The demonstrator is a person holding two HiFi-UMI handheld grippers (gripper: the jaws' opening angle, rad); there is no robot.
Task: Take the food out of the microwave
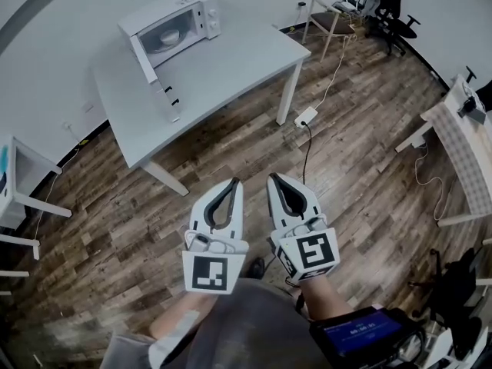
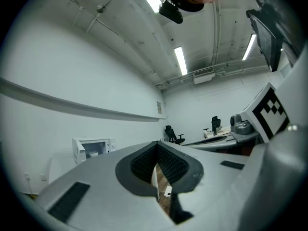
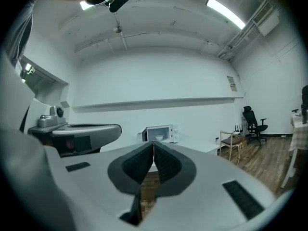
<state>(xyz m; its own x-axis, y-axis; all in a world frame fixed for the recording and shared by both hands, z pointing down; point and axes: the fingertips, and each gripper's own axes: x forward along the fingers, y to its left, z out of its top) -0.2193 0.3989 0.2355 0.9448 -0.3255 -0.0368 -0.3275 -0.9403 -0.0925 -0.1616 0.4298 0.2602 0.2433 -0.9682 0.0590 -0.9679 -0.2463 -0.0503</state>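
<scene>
The food's white bowl [image 1: 171,35] sat inside the microwave [image 1: 173,23], and what it held was too small to make out. The microwave stood at the far left corner of the white table [image 1: 231,60], with its door [image 1: 157,79] already swung open toward the near side, so the cavity was exposed. The right gripper view showed the same open microwave [image 3: 161,134] straight ahead past the jaw tips, with the bowl [image 3: 157,137] a pale shape inside.

Both grippers were held low and close to the person's body, side by side and well apart from the table. The left gripper [image 1: 234,181] had its jaws together at the tips with nothing between them. The right gripper [image 1: 274,177] was likewise closed and empty, and both pointed level toward the table. A power strip [image 1: 306,116] lay on the wooden floor by the table's near right leg, with a cable running off to the far wall.

The step in hand looked like the approach, as nothing had been reached or touched yet. The next move would probably call for walking up to the table and spreading one gripper's jaws. That gripper would then go in through the open front to take the bowl by its rim. It would need to stay level so nothing spilled, and to clear the open door on the left.
</scene>
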